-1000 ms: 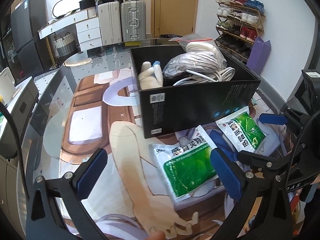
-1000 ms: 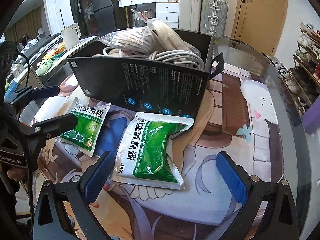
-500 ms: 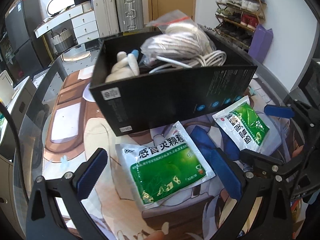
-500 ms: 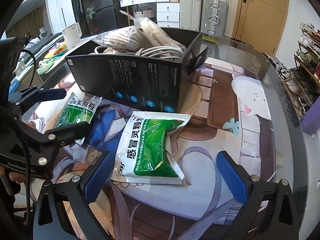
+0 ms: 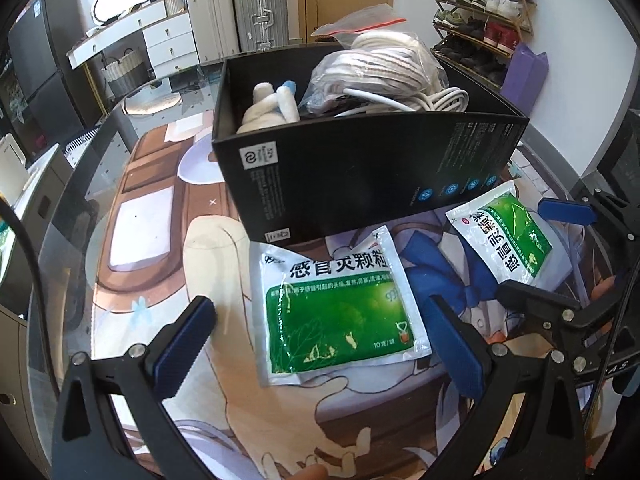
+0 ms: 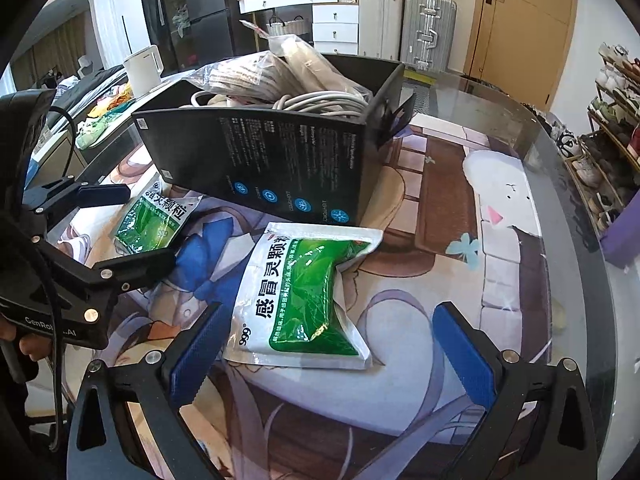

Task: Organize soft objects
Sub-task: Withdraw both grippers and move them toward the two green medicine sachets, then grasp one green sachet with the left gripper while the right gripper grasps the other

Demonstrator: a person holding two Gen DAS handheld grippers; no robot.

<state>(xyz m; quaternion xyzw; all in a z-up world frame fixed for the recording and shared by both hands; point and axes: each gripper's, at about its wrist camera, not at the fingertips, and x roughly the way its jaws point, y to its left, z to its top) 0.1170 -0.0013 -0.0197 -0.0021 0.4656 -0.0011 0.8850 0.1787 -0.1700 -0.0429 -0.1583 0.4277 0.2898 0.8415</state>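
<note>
We're partway through – cables and a plush are sitting in the black box point(image 5: 360, 168), two green sachets point(image 5: 340, 308) still lying on the worktop point(image 6: 500, 184) – both hand-held grippers point(image 5: 320, 344) spread, gripping nothing.

Glossy, crinkled plastic on both green-and-white sachets point(image 5: 340, 308) point(image 5: 506, 234), matt black cardboard on the box point(image 5: 360, 176). Smooth, reflective glass over the printed table point(image 6: 500, 128); ribbed blue pads, matt black plastic on each tool point(image 5: 320, 344) point(image 6: 332, 352).

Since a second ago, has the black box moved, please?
Yes. The black box has slid left, away from the mat's white rabbit print, uncovering the top edge of the nearer green sachet.
</note>
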